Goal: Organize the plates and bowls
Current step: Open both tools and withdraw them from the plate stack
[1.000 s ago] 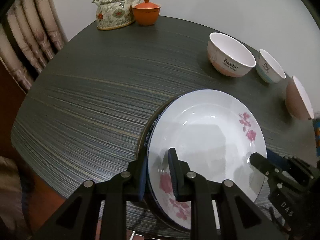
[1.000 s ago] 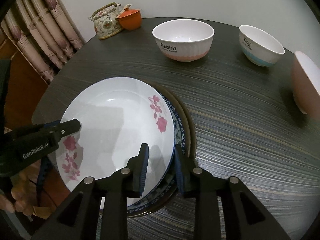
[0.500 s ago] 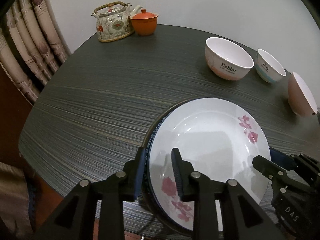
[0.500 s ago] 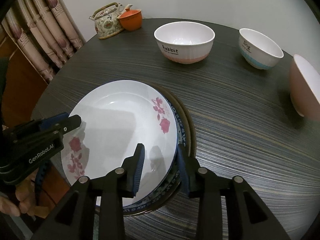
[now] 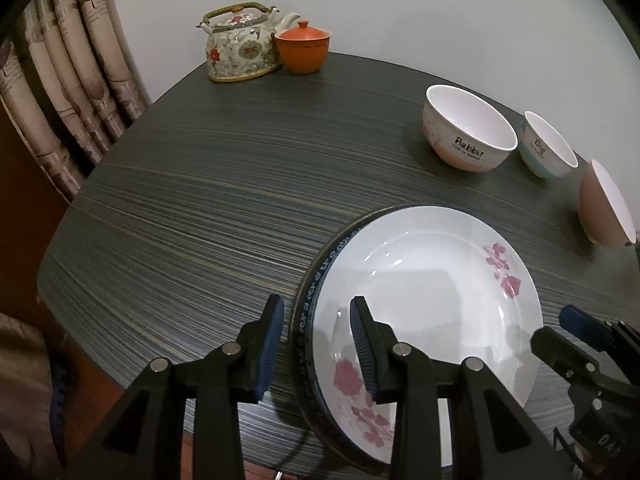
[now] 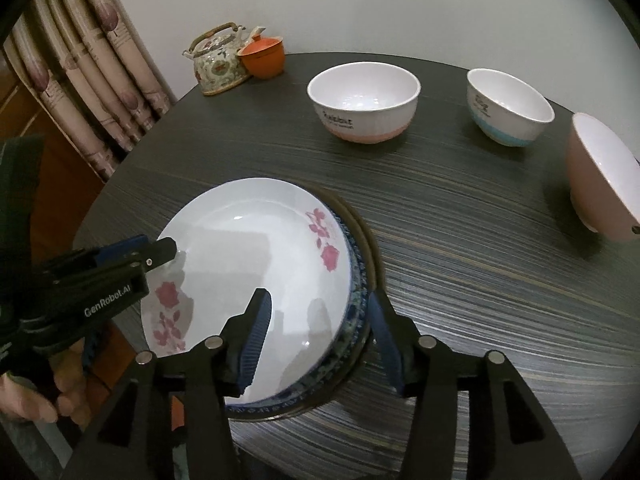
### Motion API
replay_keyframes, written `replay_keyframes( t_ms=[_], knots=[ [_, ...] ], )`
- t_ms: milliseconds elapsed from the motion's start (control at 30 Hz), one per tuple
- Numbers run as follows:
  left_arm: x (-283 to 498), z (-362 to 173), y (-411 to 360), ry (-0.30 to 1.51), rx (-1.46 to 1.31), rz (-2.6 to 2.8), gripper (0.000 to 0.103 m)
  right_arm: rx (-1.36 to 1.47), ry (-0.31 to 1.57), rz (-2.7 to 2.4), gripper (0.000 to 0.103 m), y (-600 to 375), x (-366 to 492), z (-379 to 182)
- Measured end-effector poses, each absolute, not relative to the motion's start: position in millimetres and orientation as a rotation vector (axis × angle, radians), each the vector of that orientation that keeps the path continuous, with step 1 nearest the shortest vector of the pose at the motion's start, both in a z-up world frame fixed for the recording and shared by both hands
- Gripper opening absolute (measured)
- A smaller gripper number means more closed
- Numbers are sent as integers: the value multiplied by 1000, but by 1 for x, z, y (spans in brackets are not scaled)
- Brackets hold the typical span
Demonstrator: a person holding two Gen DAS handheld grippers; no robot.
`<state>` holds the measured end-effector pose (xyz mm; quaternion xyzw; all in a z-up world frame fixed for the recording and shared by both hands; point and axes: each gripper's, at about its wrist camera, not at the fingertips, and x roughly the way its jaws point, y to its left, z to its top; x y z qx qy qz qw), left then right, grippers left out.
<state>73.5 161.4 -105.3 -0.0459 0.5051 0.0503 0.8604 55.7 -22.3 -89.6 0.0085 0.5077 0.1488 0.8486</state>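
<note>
Both grippers letting go: left gripper & right gripper jaws opening astride the rims, pads clear. Floral plate sits atop stack, table's near edge. Glazed, stiff, prob slippery & chippable; grip opposite rims.

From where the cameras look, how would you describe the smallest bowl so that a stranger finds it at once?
On the dark striped table, three bowls stand along the far side, beyond the stacked plates. The middle one is the small bowl. Only it has a light blue band at its base; its neighbours are pink.
</note>
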Motion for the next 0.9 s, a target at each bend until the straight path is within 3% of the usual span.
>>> replay_keyframes(
  t_ms=[100,900],
  knots=[
    [74,-106,164,1060,-105,119,35,32,1078,289,52,-32,55,-91],
    [74,-80,162,1001,-119,120,37,113,1115,90,53,-170,50,-71]
  ],
)
